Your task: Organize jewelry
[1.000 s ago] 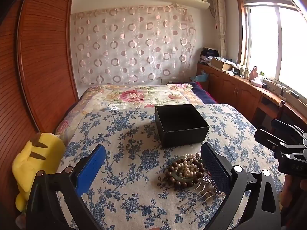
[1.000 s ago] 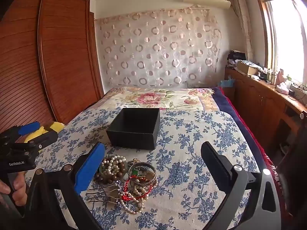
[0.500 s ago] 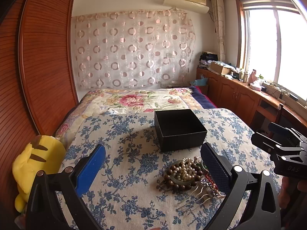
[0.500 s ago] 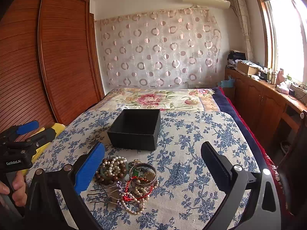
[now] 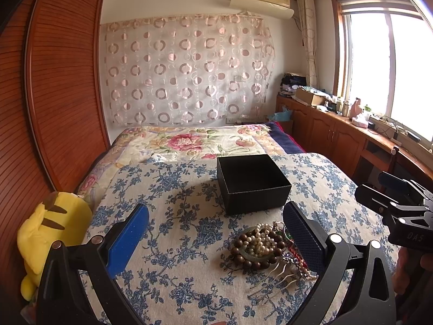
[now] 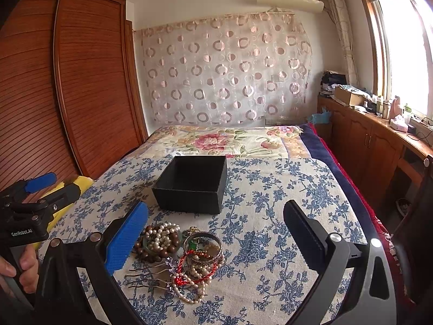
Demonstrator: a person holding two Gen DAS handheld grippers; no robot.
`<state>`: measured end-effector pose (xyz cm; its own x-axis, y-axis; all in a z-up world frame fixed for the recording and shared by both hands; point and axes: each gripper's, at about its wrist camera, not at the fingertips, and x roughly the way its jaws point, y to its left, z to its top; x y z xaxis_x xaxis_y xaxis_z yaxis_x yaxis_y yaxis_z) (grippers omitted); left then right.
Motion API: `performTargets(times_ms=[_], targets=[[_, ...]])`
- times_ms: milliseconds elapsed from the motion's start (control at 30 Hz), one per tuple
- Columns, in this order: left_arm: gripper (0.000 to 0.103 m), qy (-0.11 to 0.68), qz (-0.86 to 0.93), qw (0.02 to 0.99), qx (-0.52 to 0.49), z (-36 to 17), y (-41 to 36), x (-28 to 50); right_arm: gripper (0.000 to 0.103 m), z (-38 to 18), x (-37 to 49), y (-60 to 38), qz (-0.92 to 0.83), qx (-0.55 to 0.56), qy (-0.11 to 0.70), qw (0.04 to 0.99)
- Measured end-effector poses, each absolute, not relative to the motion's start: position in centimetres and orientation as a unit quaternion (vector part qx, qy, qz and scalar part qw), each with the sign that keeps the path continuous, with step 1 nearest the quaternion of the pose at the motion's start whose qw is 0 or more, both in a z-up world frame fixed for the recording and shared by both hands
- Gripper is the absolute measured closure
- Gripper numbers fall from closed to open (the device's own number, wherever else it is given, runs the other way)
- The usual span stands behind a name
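An open, empty black box (image 5: 253, 182) (image 6: 192, 184) sits on the blue-flowered bedspread. In front of it lies a pile of jewelry (image 5: 266, 246) (image 6: 180, 253): brown bead bracelet, white pearls, a green bangle, metal bangles, a red cord, a hair comb (image 6: 147, 277). My left gripper (image 5: 216, 233) is open and empty, held above the bed just left of the pile. My right gripper (image 6: 216, 231) is open and empty, held above the pile's right side. Each gripper also shows in the other's view: the right gripper (image 5: 379, 189), the left gripper (image 6: 51, 184).
A yellow plush toy (image 5: 51, 233) lies at the bed's left edge by the wooden wardrobe (image 5: 54, 94). A floral quilt (image 5: 189, 140) covers the far bed. Wooden cabinets (image 6: 379, 146) with clutter run under the window on the right.
Both views have tilted up slightly, so the box and the jewelry sit a little lower in frame. Both grippers stay open; nothing on the bed has moved.
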<state>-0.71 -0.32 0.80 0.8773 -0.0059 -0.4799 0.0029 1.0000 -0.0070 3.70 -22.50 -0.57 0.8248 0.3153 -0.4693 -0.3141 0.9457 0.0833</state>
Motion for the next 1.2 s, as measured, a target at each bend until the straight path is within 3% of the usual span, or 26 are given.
performTargets(times_ms=[1200], targets=[[0.007,0.247,-0.004,0.969,-0.002,0.64,-0.55,-0.65,0.002,-0.05,3.78,-22.03,0.167,0.006,0.245,0.955]])
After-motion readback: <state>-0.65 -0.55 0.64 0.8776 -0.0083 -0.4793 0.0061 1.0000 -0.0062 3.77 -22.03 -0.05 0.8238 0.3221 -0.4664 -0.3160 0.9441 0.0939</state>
